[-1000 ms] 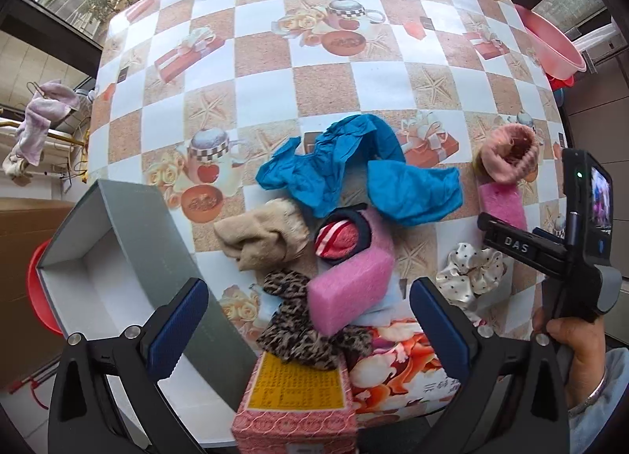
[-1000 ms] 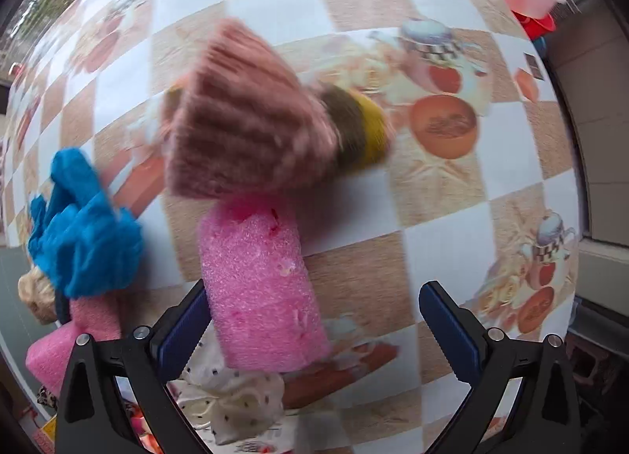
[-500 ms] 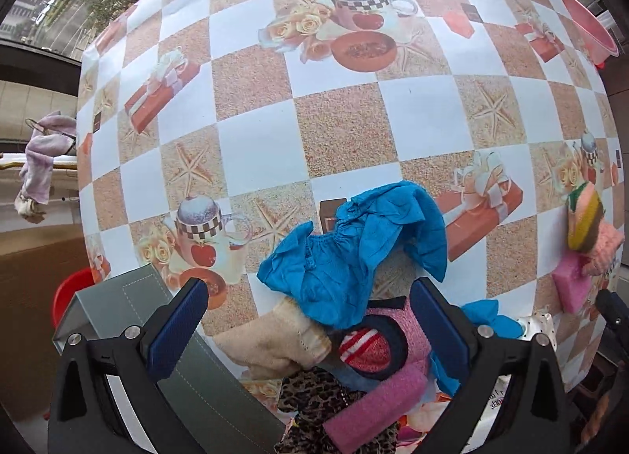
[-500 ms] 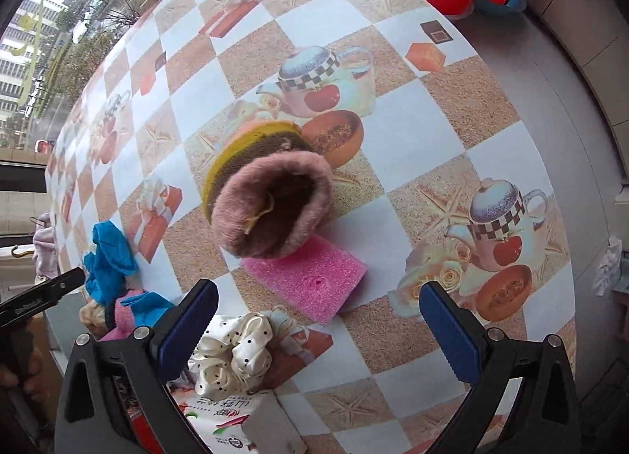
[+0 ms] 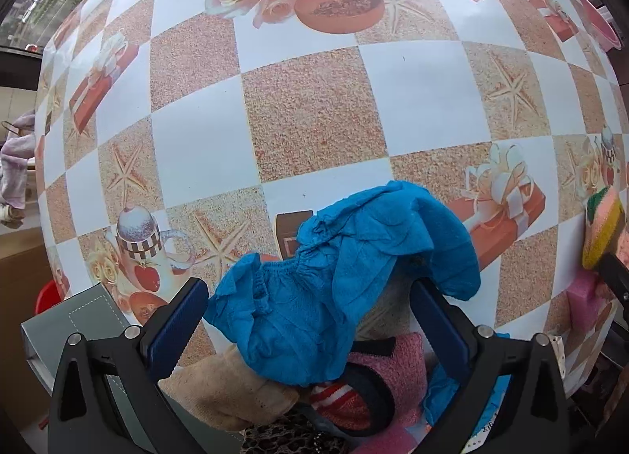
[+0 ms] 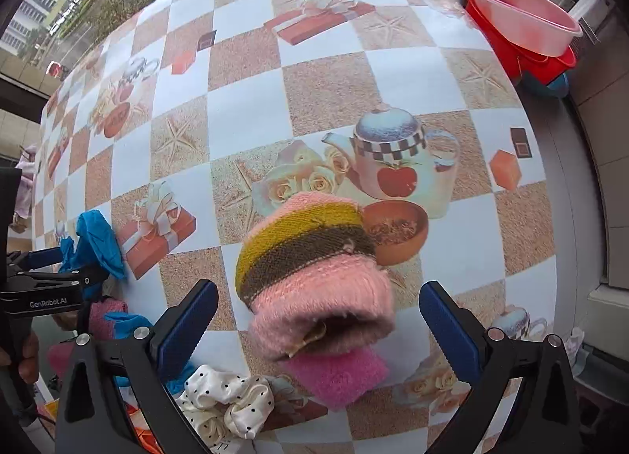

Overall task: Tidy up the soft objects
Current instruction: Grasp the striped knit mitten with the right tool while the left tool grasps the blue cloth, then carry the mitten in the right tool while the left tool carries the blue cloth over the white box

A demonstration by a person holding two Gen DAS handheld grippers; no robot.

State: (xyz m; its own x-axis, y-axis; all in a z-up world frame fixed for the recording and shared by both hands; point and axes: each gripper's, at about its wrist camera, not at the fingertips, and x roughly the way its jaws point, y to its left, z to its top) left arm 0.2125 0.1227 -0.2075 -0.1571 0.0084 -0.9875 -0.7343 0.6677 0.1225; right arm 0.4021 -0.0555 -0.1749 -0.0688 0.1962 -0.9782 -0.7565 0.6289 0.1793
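Observation:
My left gripper point(image 5: 310, 320) is open, its blue pads on either side of a crumpled blue cloth point(image 5: 334, 277) lying on a pile of soft things: a beige sock point(image 5: 228, 387), a pink knit piece point(image 5: 397, 359) and a red-striped roll in a dark band point(image 5: 338, 403). My right gripper point(image 6: 318, 320) is open around a rolled pink, brown and yellow knit sock point(image 6: 310, 269), which rests on a pink foam sponge point(image 6: 338, 375). A white polka-dot scrunchie point(image 6: 224, 403) lies at the lower left. Neither gripper touches its object.
A grey open box point(image 5: 78, 328) stands at the left table edge. A pink basin on a red tub point(image 6: 523, 25) sits beyond the far right corner. The checkered tablecloth point(image 5: 314, 108) stretches ahead. The left gripper's body point(image 6: 47, 289) shows at the right wrist view's left.
Both grippers have moved forward and lower. The left now straddles the blue cloth; the right now straddles the knit sock. Both stayed open.

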